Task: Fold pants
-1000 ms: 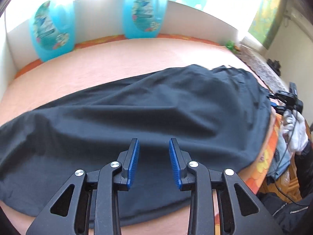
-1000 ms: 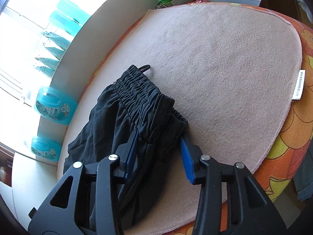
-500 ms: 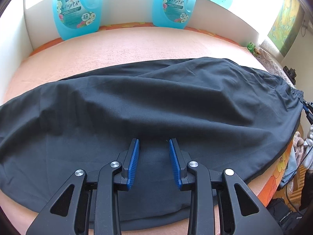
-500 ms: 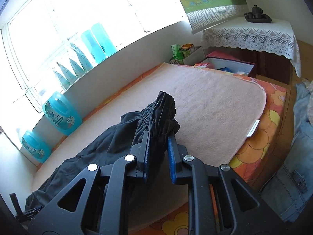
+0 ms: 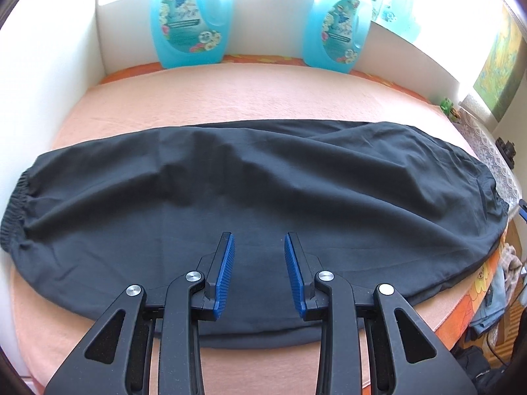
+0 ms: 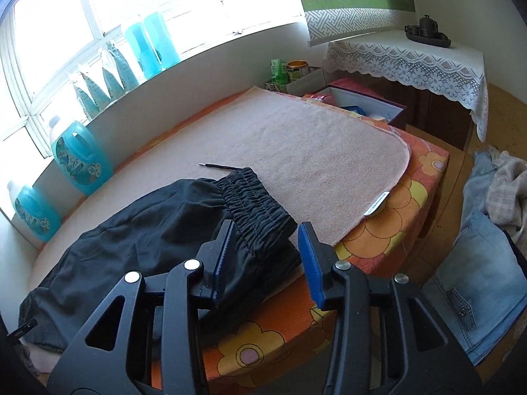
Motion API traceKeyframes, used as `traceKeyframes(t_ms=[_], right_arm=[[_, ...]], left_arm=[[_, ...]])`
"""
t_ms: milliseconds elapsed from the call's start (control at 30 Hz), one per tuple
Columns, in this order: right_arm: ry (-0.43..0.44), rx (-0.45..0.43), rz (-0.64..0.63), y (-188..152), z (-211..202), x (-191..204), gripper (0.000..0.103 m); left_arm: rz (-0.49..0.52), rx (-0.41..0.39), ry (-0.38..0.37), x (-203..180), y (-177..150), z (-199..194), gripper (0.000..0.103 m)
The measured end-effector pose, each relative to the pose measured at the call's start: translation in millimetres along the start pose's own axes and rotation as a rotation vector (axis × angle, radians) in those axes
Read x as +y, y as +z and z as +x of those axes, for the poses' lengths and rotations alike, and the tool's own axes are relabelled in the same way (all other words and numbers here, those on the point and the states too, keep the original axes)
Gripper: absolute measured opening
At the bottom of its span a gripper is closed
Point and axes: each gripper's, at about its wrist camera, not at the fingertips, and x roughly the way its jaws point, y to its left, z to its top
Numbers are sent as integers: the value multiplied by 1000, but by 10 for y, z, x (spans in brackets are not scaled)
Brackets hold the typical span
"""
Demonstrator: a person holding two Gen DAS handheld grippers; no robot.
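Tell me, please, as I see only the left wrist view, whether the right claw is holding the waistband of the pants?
Observer: No. The right claw is open. Its jaws have just been opening, and the waistband lies loose between its fingers, with neither pad pressing on it.
Operator: Thank you. Where is the waistband resting?
Observer: It lies gathered on the pink towel, close to the bed's near edge.
Operator: Is anything sticking out of it?
Observer: Yes, a black drawstring lies stretched out on the towel past the waistband's far end.
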Motion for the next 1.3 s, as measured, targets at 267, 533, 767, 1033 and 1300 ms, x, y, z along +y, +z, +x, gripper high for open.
traceKeyframes(t_ms=[267, 533, 767, 1033, 1300], right_arm=[[283, 18, -327, 249, 167, 1167, 44], [520, 115, -688, 191, 526, 2571, 47], [648, 198, -900, -79, 834, 3498, 47], [788, 333, -1172, -673, 1139, 4391, 47], [842, 416, -1435, -1434, 1509, 5085, 31]], left_arm=[[-206, -76, 159, 806, -147, -318, 30], [-311, -96, 284, 1289, -236, -367, 30], [-354, -109, 334, 1360, -211, -264, 30], [-351, -34, 387, 1457, -237, -79, 31], [-352, -3, 416, 1478, -260, -51, 33]])
